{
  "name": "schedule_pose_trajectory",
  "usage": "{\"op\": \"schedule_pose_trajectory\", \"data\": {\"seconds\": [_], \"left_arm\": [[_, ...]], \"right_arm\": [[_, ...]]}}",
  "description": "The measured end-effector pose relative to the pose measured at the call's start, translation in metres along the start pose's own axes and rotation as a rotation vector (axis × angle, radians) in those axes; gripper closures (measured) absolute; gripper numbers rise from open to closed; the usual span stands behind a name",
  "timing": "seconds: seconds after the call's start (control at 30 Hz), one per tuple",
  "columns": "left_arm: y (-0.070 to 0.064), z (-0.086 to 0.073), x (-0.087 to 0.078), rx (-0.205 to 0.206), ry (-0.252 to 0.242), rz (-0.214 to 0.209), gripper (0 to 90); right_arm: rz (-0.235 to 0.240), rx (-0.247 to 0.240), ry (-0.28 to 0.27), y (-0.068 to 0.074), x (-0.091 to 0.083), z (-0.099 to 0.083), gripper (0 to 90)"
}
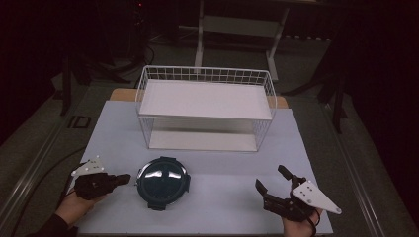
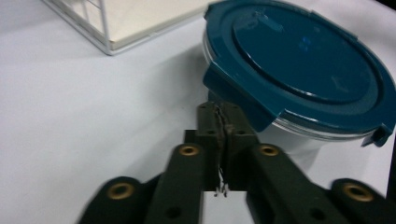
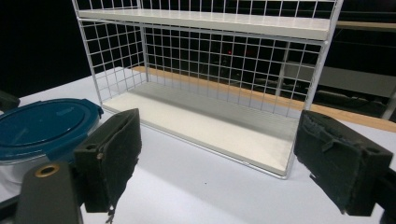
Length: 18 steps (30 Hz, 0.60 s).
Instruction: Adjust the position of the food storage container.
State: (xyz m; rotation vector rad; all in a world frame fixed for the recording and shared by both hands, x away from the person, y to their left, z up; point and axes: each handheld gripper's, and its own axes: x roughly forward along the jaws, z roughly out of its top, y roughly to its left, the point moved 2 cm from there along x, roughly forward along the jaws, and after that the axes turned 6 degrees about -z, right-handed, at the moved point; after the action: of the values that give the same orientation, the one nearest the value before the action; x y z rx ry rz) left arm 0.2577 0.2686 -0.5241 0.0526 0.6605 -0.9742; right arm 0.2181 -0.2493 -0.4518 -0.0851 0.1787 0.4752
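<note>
Two grippers are present at the near edge of the table (image 1: 118, 133), one in each of the person's hands. The left gripper (image 1: 123, 178) lies low at the near left, pointing toward the round container (image 1: 163, 181); its jaws are pressed together with nothing between them, as the left gripper view confirms, where the closed tips (image 2: 224, 122) sit just short of a clip on the container's rim. Whether the tips touch that clip cannot be determined. The right gripper (image 1: 273, 178) is at the near right, well apart from the container, with its jaws spread wide and empty; the right gripper view shows both pads (image 3: 112, 156) apart with the table surface between them.

The container stands upright on the table at near centre-left, between the two grippers and nearer the left one. It has a clear body and a dark blue lid (image 2: 303, 60) seated on top, with clip tabs around the rim.

Behind it, a white wire rack (image 1: 205, 108) with two flat shelves stands at the table's centre, apart from the container. Both shelves (image 3: 210, 122) are bare.
</note>
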Motion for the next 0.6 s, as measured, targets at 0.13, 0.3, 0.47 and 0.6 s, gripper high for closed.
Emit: {"op": "schedule_pose_trajectory", "data": {"seconds": [0.13, 0.3, 0.47, 0.6], "left_arm": [[-0.002, 0.003, 0.007, -0.001, 0.016, -0.023, 89.6], [-0.004, 0.004, 0.01, -0.002, 0.013, -0.031, 89.8], [-0.007, 0.003, 0.009, -0.014, 0.018, -0.027, 89.8], [-0.012, 0.003, 0.009, -0.018, 0.024, -0.028, 89.8]], "right_arm": [[0.001, 0.003, -0.004, 0.0, -0.001, 0.001, 15.0], [0.001, 0.004, -0.005, 0.0, -0.001, 0.001, 15.0], [0.001, 0.002, -0.001, 0.0, 0.0, 0.0, 15.0], [0.005, -0.001, 0.002, 0.001, 0.0, 0.0, 15.1]]}}
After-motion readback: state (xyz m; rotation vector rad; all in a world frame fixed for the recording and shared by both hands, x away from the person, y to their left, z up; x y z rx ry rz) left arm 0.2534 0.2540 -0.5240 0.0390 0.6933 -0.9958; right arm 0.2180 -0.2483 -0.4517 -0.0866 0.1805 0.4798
